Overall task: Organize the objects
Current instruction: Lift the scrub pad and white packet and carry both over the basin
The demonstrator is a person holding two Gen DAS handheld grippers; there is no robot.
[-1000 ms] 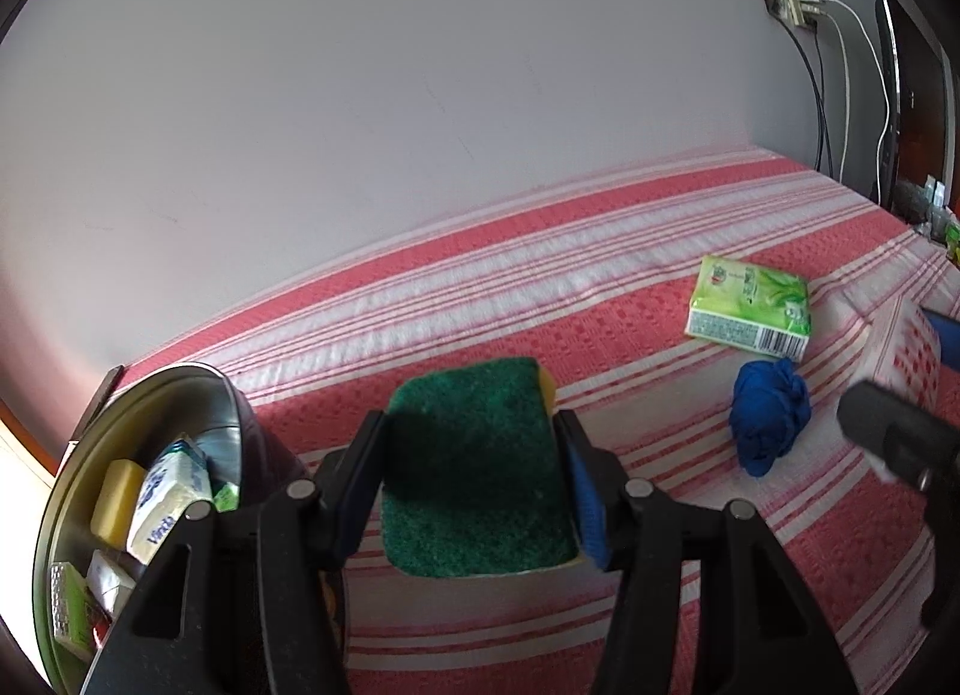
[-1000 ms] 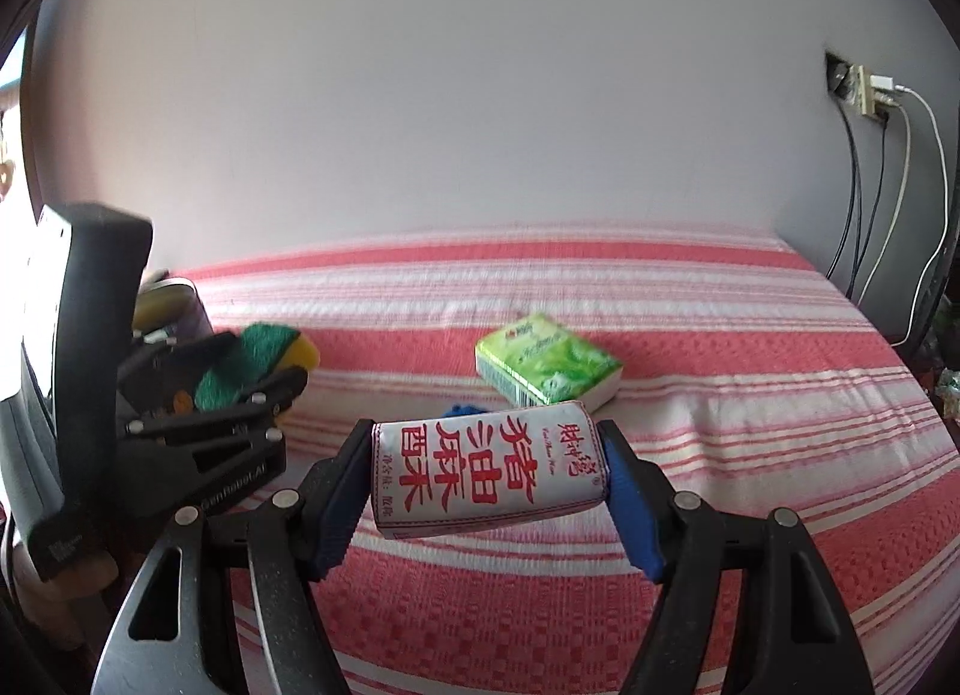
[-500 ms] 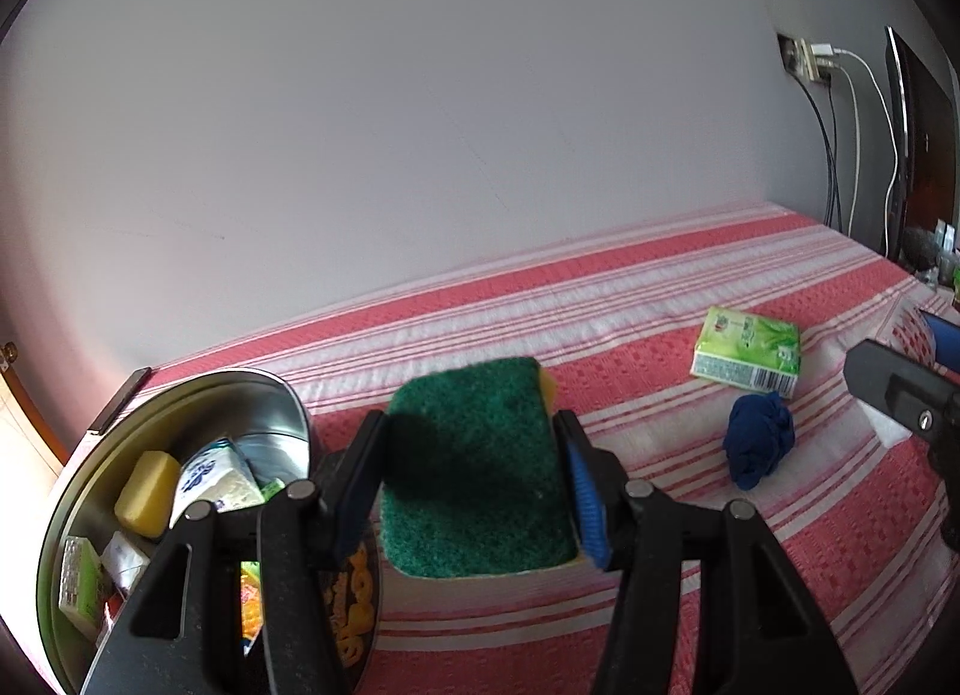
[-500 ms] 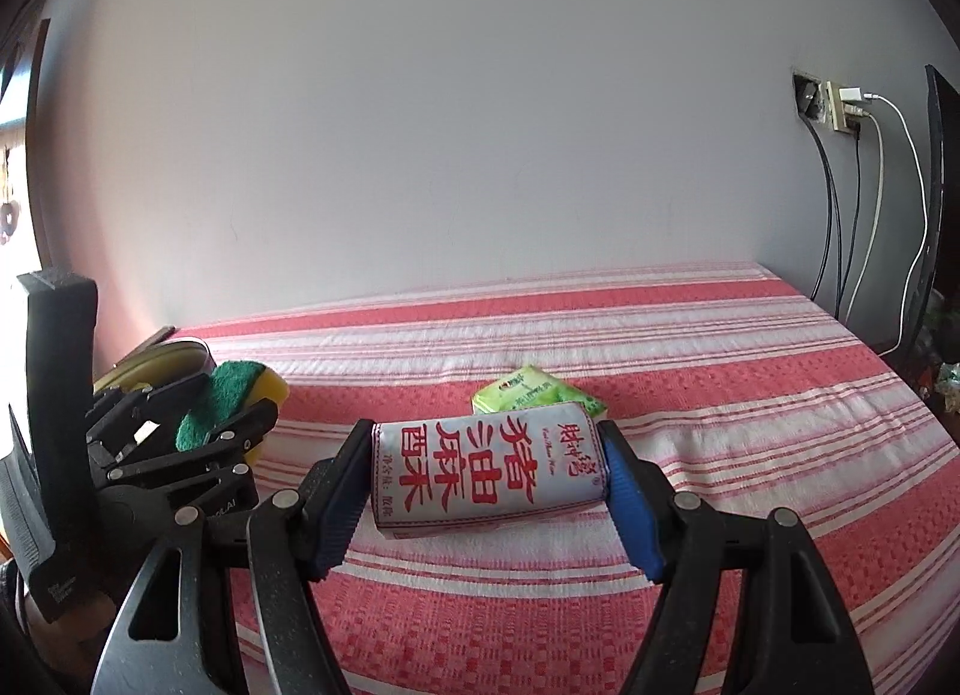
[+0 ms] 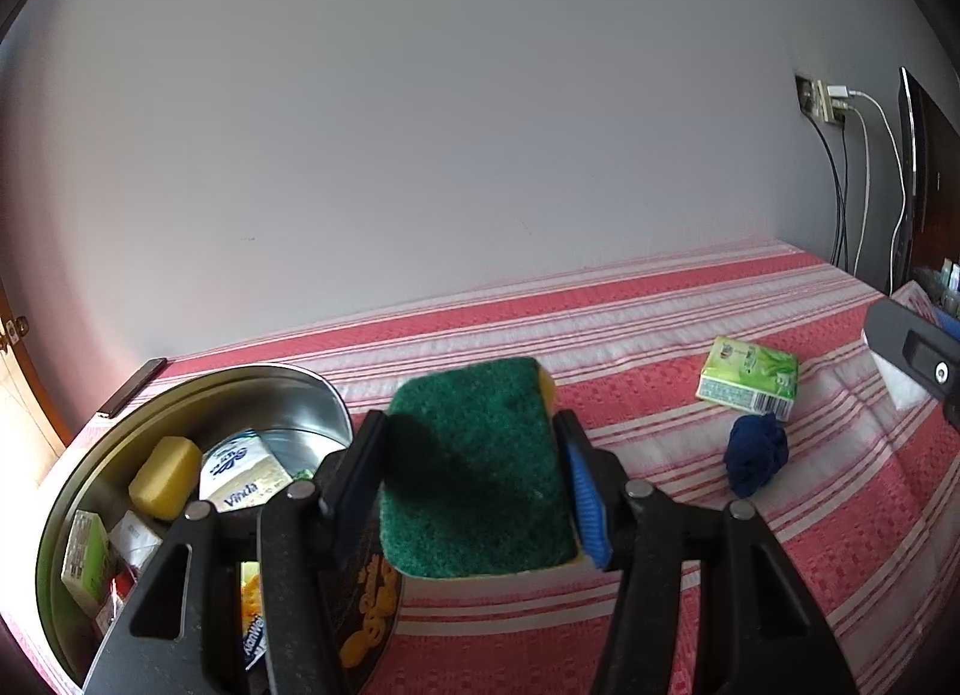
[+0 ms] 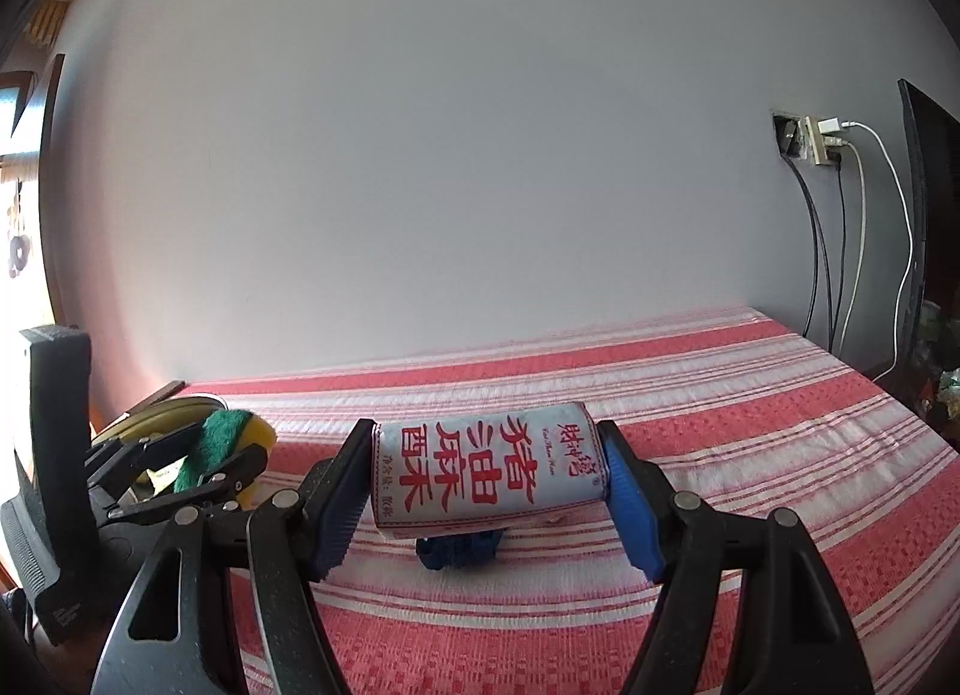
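My left gripper (image 5: 474, 479) is shut on a green and yellow scouring sponge (image 5: 474, 467), held above the striped cloth just right of a round metal tin (image 5: 54, 539) that holds several packets and a yellow sponge (image 5: 165, 476). My right gripper (image 6: 486, 485) is shut on a white packet with red Chinese writing (image 6: 486, 473), held over the cloth. A green tissue pack (image 5: 750, 383) and a blue cloth ball (image 5: 756, 461) lie on the cloth to the right. The blue ball also shows under the packet in the right wrist view (image 6: 459, 551).
The red and white striped cloth (image 5: 660, 335) runs back to a plain wall. A socket with chargers and hanging cables (image 5: 831, 107) is at the far right. The left gripper with its sponge (image 6: 222, 443) shows at the left of the right wrist view.
Both grippers have tilted up and moved left, toward the tin. More of the tin's inside shows now. The green pack is hidden behind the packet in the right wrist view.
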